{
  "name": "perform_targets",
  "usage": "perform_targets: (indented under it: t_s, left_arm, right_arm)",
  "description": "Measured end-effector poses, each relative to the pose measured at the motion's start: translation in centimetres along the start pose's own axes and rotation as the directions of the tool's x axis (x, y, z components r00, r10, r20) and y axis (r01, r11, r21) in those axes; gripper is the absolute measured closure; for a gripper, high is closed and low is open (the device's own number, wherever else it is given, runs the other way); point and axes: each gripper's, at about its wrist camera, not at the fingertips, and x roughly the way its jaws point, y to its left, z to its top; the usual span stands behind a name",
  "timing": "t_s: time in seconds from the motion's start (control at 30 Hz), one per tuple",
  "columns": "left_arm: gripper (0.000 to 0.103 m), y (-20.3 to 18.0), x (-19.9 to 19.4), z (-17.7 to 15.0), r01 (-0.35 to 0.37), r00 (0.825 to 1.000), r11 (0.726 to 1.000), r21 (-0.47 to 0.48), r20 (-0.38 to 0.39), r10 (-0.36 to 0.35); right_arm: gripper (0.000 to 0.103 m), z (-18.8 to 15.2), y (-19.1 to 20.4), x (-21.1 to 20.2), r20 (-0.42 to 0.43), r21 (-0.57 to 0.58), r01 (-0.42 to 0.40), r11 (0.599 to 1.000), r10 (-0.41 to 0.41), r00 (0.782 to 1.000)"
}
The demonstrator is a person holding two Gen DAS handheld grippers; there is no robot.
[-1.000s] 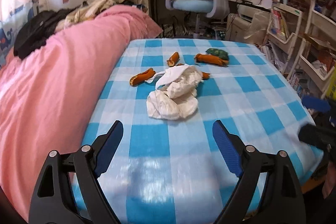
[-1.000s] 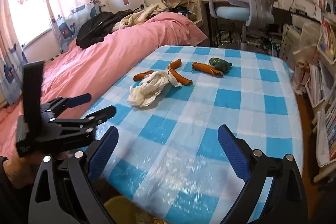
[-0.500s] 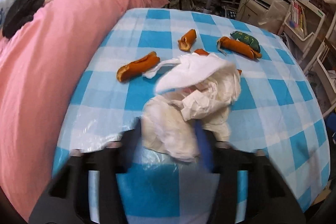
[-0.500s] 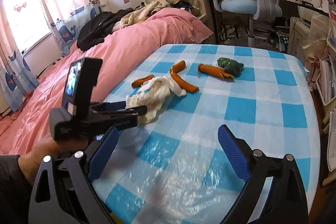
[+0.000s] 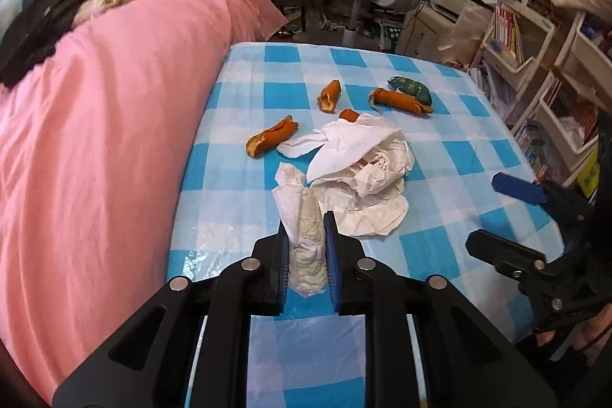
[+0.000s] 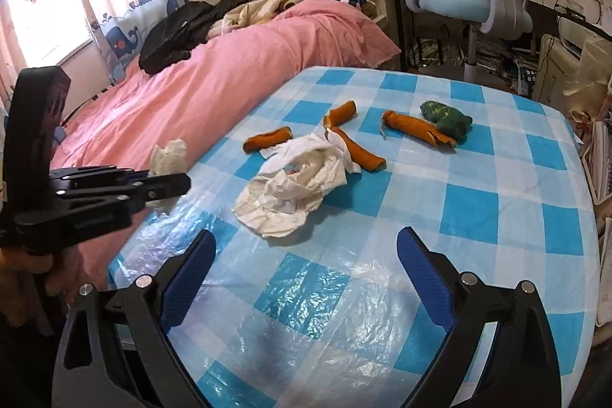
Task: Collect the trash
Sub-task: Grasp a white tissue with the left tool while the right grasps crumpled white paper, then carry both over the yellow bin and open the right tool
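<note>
We saw the pink bed (image 6: 229, 90) running along the table (image 6: 478, 217), whose blue checked cloth carried the trash. A loose heap of white tissues (image 6: 298, 186) lay near the middle, with orange peels (image 6: 417, 130) and a green wrapper (image 6: 445, 117) just beyond it. Our left claw (image 5: 306, 247) was clenched on one crumpled tissue (image 5: 308, 243), held up beside the table's bed-side edge, apart from the heap. Our right claw (image 6: 306, 278) stood released over the near cloth, grasping nothing.

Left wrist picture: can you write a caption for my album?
Left gripper pinches a crumpled tissue above the checked table, orange peels waiting.
</note>
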Motion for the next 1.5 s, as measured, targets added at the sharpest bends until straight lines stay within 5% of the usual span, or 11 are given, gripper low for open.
perform_targets:
  t_s: [0.1, 0.27, 0.6, 0.67, 0.77, 1.1, 1.23, 1.4, 1.5]
  left_arm:
    - [0.087, 0.6, -1.1, 0.5, 0.018, 0.999, 0.999, -0.036, 0.043, -0.017]
    - [0.087, 1.0, -1.9, 1.1, 0.020, 0.996, 0.997, -0.077, 0.090, -0.013]
    - [0.087, 0.6, -3.5, 1.9, 0.026, 0.991, 0.999, -0.044, 0.134, -0.019]
    - [0.087, 0.6, -3.8, 2.0, 0.028, 0.990, 0.999, -0.042, 0.138, -0.022]
    - [0.087, 0.8, -4.0, 1.9, 0.022, 0.990, 0.999, -0.040, 0.140, -0.016]
    - [0.087, 1.5, -4.7, 1.7, 0.022, 0.988, 0.998, -0.064, 0.152, -0.012]
    - [0.087, 1.5, -4.8, 1.6, 0.022, 0.988, 0.998, -0.064, 0.153, -0.012]
    - [0.087, 1.4, -4.9, 1.2, 0.025, 0.989, 0.998, -0.065, 0.146, -0.015]
    - [0.087, 1.3, -5.1, 1.0, 0.028, 0.989, 0.998, -0.061, 0.146, -0.019]
  right_arm:
    - [0.013, 0.3, 0.2, 0.4, 0.006, -0.005, -0.015, 1.000, 0.015, 1.000]
    - [0.038, 0.9, 2.0, 2.7, -0.020, -0.077, -0.073, 0.994, 0.071, 0.997]
    - [0.046, 2.3, 3.5, 7.7, -0.038, -0.203, 0.024, 0.979, -0.032, 0.999]
    - [0.067, 2.4, 3.1, 8.4, -0.057, -0.210, 0.040, 0.977, -0.053, 0.997]
    - [0.084, 2.7, 2.4, 8.4, -0.065, -0.193, 0.051, 0.980, -0.065, 0.996]
    - [0.088, 3.2, 1.7, 2.8, 0.025, -0.060, -0.102, 0.993, 0.104, 0.994]
    - [0.089, 2.7, 1.2, 1.0, 0.029, -0.048, -0.100, 0.994, 0.101, 0.994]
    - [0.088, 0.7, 2.0, 0.8, -0.064, -0.121, -0.084, 0.989, 0.077, 0.995]
    - [0.080, -0.2, 2.8, 1.7, -0.114, -0.140, -0.099, 0.985, 0.083, 0.990]
